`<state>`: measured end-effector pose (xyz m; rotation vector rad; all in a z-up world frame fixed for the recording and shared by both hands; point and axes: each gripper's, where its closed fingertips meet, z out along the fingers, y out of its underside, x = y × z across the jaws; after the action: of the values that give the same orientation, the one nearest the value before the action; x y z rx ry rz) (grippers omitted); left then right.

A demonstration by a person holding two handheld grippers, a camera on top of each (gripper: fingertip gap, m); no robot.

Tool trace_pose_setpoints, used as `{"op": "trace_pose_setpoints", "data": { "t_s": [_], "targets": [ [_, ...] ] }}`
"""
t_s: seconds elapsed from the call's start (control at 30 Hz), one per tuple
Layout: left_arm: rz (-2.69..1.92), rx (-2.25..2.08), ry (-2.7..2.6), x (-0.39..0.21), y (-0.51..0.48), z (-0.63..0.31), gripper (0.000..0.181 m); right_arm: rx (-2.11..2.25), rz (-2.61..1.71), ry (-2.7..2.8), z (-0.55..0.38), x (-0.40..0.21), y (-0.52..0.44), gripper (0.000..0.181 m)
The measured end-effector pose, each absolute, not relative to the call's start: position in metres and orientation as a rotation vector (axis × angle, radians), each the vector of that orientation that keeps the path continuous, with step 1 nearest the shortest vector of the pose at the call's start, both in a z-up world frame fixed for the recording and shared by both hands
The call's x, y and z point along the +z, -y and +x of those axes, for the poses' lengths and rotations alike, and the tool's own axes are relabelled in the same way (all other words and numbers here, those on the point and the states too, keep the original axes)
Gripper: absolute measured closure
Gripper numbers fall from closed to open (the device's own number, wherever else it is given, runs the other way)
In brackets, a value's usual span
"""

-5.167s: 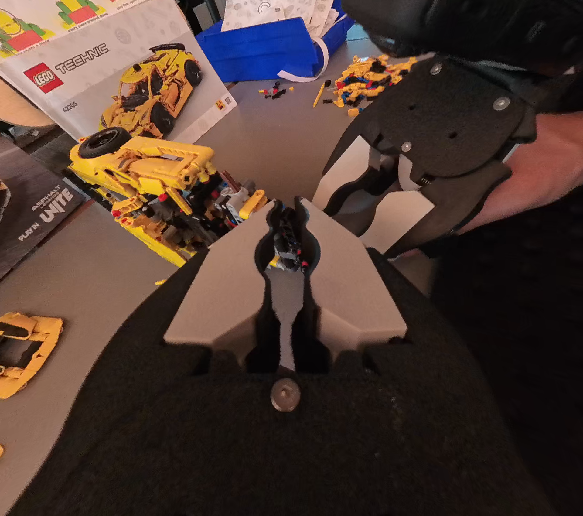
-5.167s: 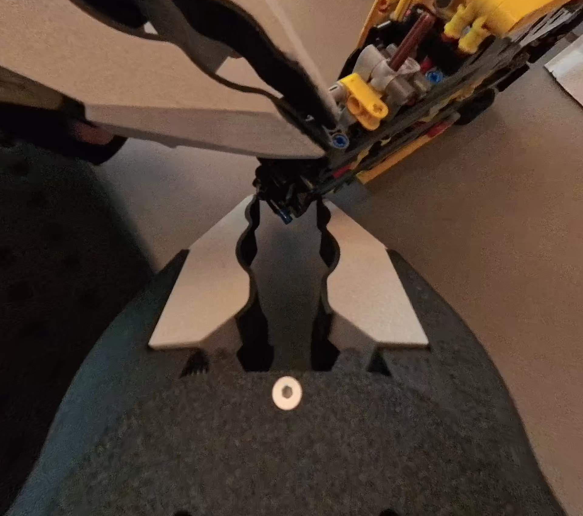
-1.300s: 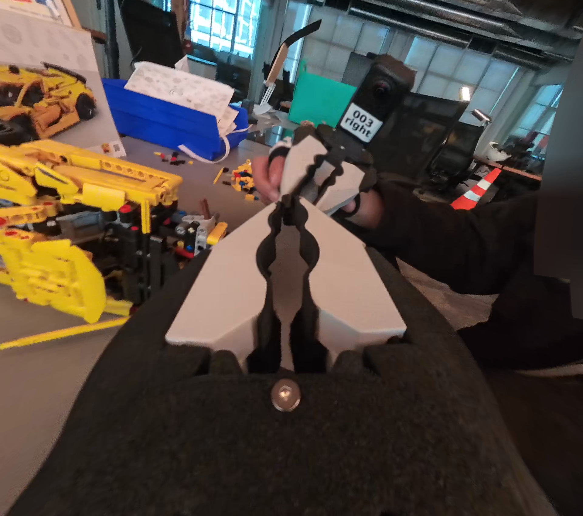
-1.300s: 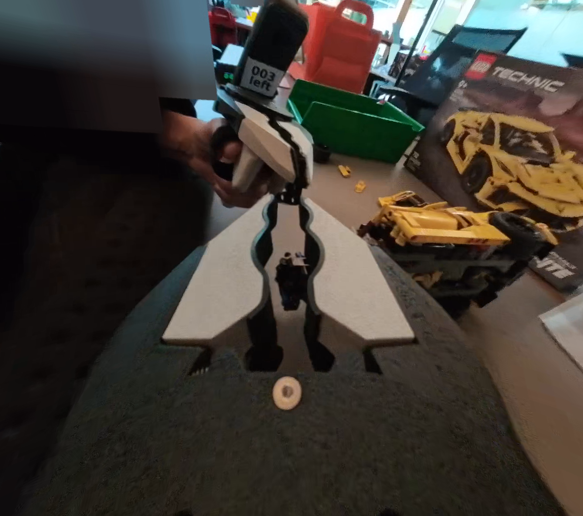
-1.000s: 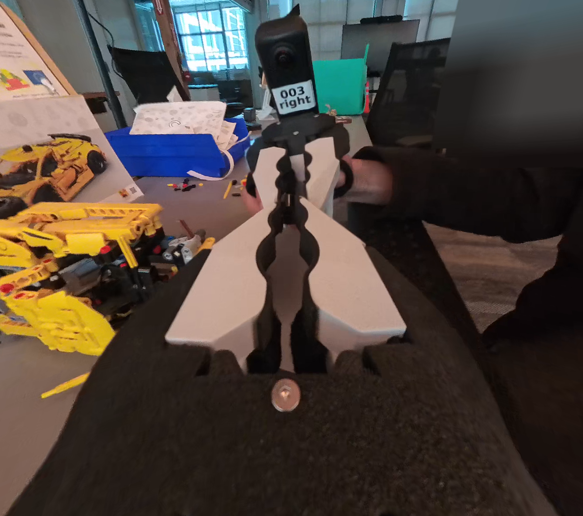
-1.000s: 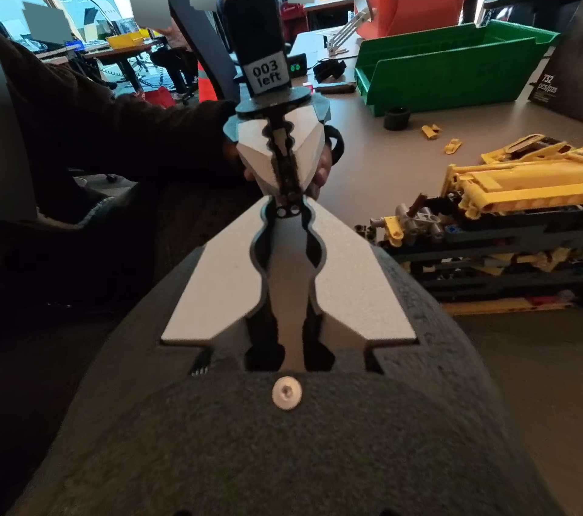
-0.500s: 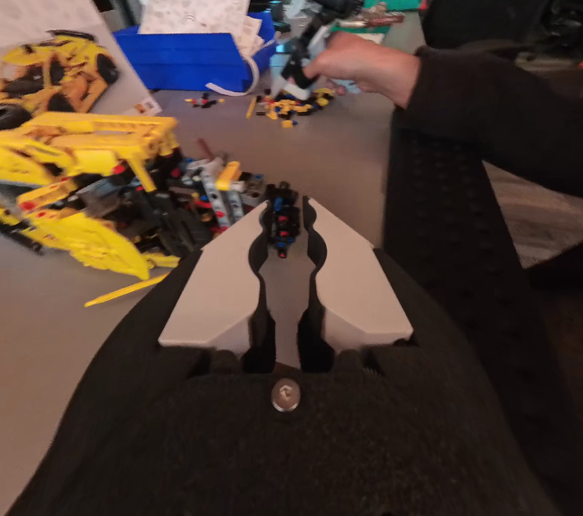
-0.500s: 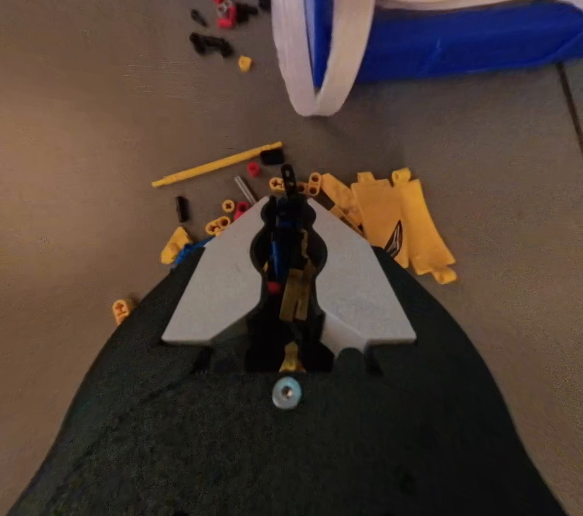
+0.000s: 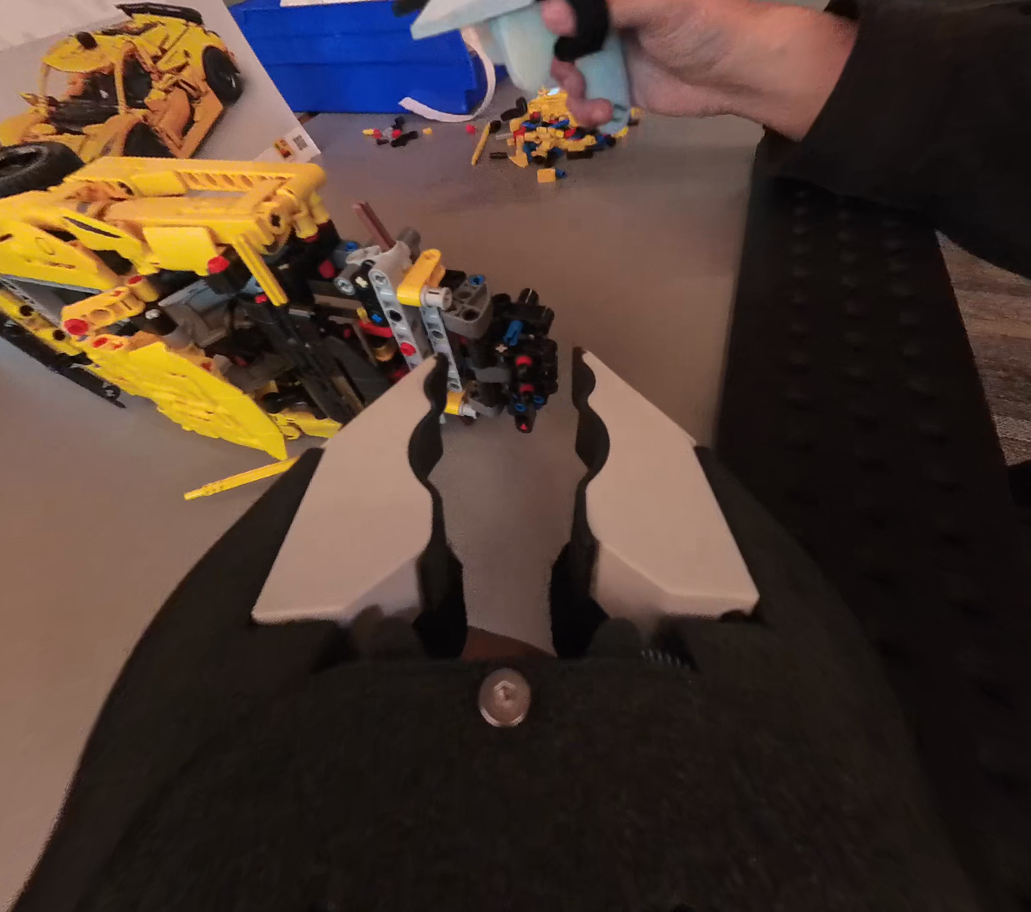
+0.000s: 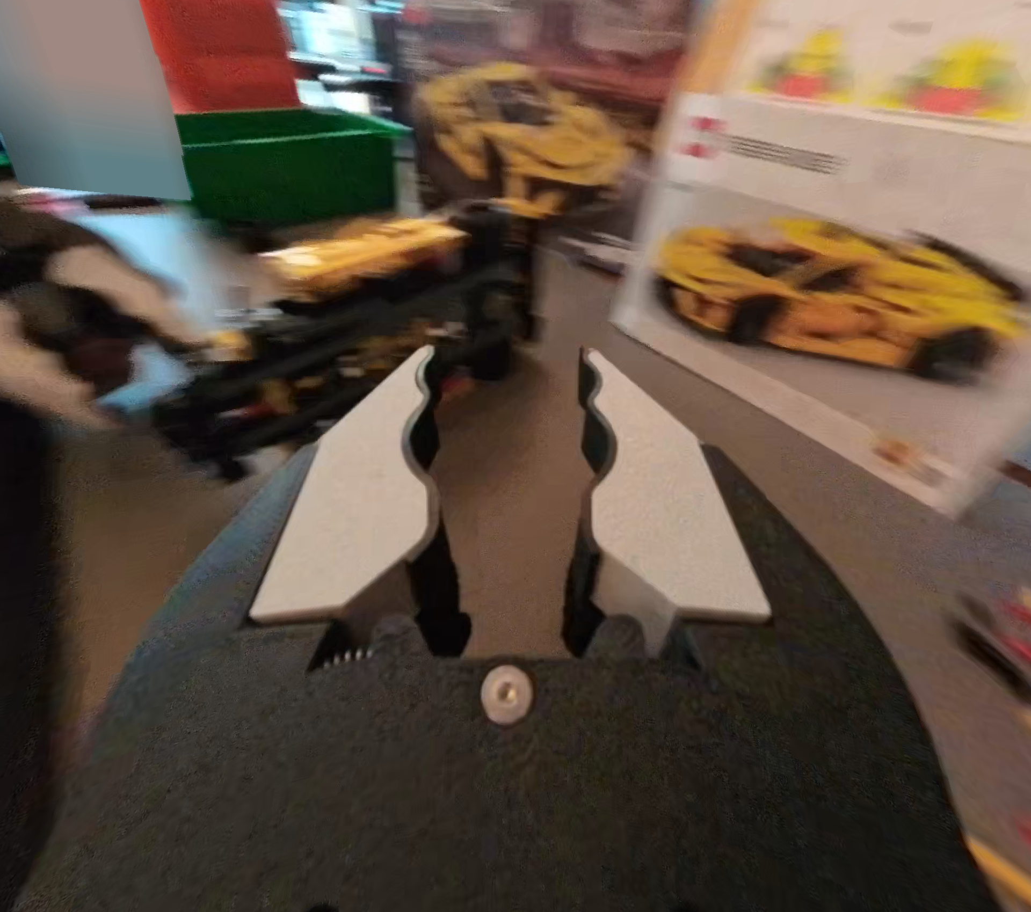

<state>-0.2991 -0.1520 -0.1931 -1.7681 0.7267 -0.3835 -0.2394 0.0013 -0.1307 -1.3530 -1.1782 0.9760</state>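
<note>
The left gripper (image 9: 505, 361) has its fingers spread wide and empty, their tips just short of the black, pin-studded end of the yellow brick-built car (image 9: 184, 294), which lies tipped on its side on the grey surface (image 9: 613, 238), half assembled. The right gripper (image 10: 505, 355) is likewise wide and empty, raised above a pile of loose pieces (image 9: 552, 138). Behind stand a blue bin (image 9: 357, 54) and the car's box (image 9: 128, 65). The right wrist view is badly blurred.
</note>
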Motion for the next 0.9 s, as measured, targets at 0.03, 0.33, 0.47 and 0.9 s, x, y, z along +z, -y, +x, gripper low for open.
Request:
{"op": "trace_pose_setpoints", "data": {
  "t_s": [0.03, 0.33, 0.47, 0.9],
  "targets": [
    [-1.776, -0.383, -0.734, -0.195, 0.152, -0.298, 0.137, 1.151, -1.252, 1.366, -0.259, -0.135, 0.049, 0.138],
    [-1.823, -0.436, -0.735, -0.205, 0.141, -0.292, 0.142, 1.225, -1.112, 1.880, -0.289, -0.197, 0.146, 0.166],
    [-1.821, -0.508, -0.761, -0.205, 0.142, -0.288, 0.148, 1.227, -1.123, 1.856, -0.291, -0.196, 0.143, 0.174],
    [-1.803, -0.514, -0.827, -0.206, 0.143, -0.280, 0.148, 1.335, -1.184, 1.915, -0.278, -0.199, 0.141, 0.174]
  ]
}}
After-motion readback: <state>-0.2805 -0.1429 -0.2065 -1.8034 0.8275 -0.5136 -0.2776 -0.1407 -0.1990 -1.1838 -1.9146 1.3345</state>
